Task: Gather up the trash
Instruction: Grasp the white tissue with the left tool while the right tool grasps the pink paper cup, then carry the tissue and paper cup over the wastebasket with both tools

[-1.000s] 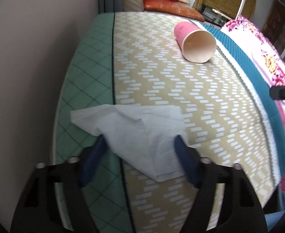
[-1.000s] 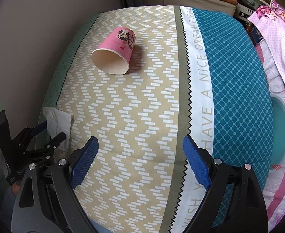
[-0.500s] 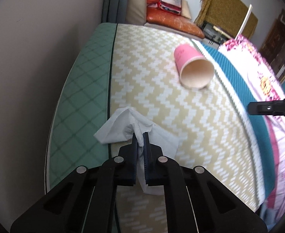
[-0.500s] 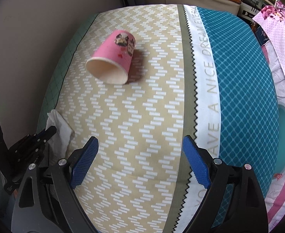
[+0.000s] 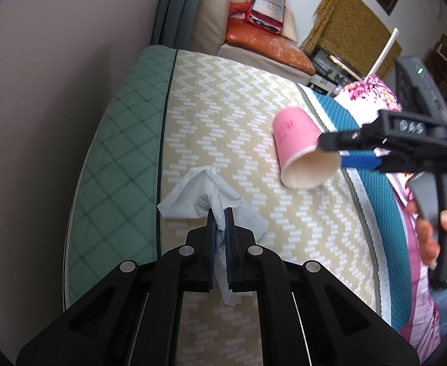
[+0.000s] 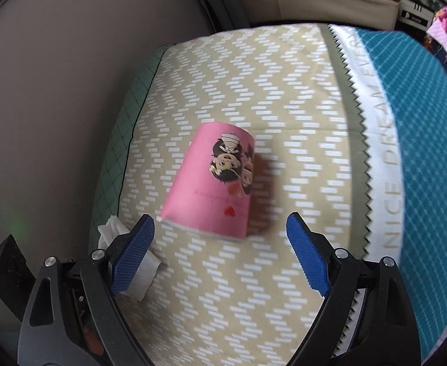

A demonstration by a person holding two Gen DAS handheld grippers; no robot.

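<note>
Tissue [image 5: 206, 196], white and crumpled, is pinched at its middle between the closed jaws of the left gripper [image 5: 220, 224], its loose corners spread on the zigzag-patterned bedspread [image 5: 229, 116] near the green quilted border. Just beyond it, toward the bed's middle, the pink paper cup [image 6: 214, 183] lies on its side, open mouth toward the cameras, its cartoon print facing up in the right wrist view. The right gripper [image 6: 220, 244] hovers over the cup with its jaws spread wide and holding nothing, the blue pads [image 6: 132, 254] set to either side of the cup's rim end but apart from it; from the left wrist view one pad sits level with the cup's mouth. The step in hand looks like a two-handed pickup: tissue already secured, cup about to be taken. The next move probably calls for lowering the right jaws around the cup's wall and closing gently, since thin paper may crush or roll away. Farther back stand a cushioned seat [image 5: 266, 58] and a red bag [image 5: 266, 6].
</note>
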